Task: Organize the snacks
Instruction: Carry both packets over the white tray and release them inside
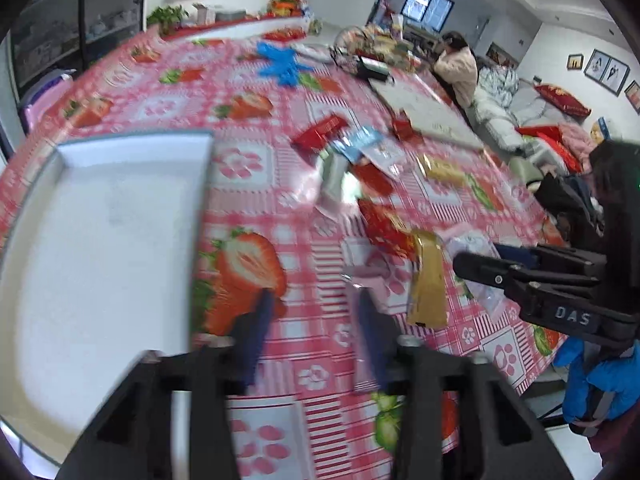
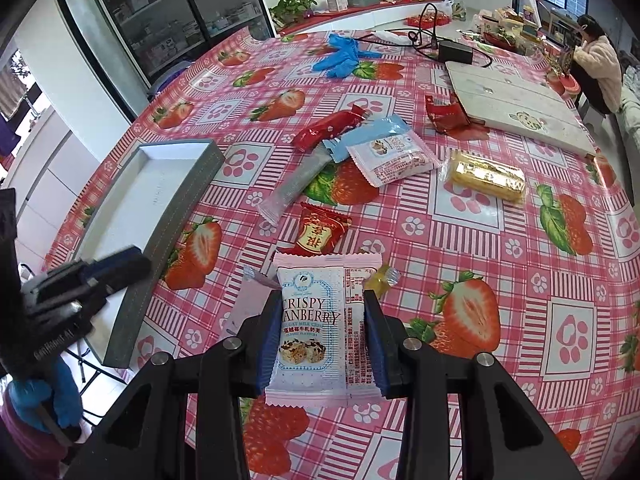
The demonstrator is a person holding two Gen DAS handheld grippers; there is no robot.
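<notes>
My right gripper (image 2: 323, 316) is shut on a pink-and-white cranberry nougat packet (image 2: 316, 328) and holds it above the table. Past it lie a red candy packet (image 2: 318, 230), a small yellow candy (image 2: 380, 280), a silver stick packet (image 2: 298, 180), a red bar (image 2: 330, 126), a blue packet (image 2: 370, 132), a pink packet (image 2: 394, 158) and a gold roll (image 2: 486, 176). The grey tray with a white inside (image 2: 152, 192) lies to the left; it also fills the left of the left wrist view (image 1: 100, 220). My left gripper (image 1: 316, 304) is open and empty over the tablecloth beside the tray.
The round table has a strawberry cloth (image 2: 480, 240). A white board (image 2: 516, 108), a torn red wrapper (image 2: 448, 116), blue gloves (image 2: 340, 56) and a black adapter with cables (image 2: 454, 52) lie farther back. A person (image 2: 598, 60) sits at the far right.
</notes>
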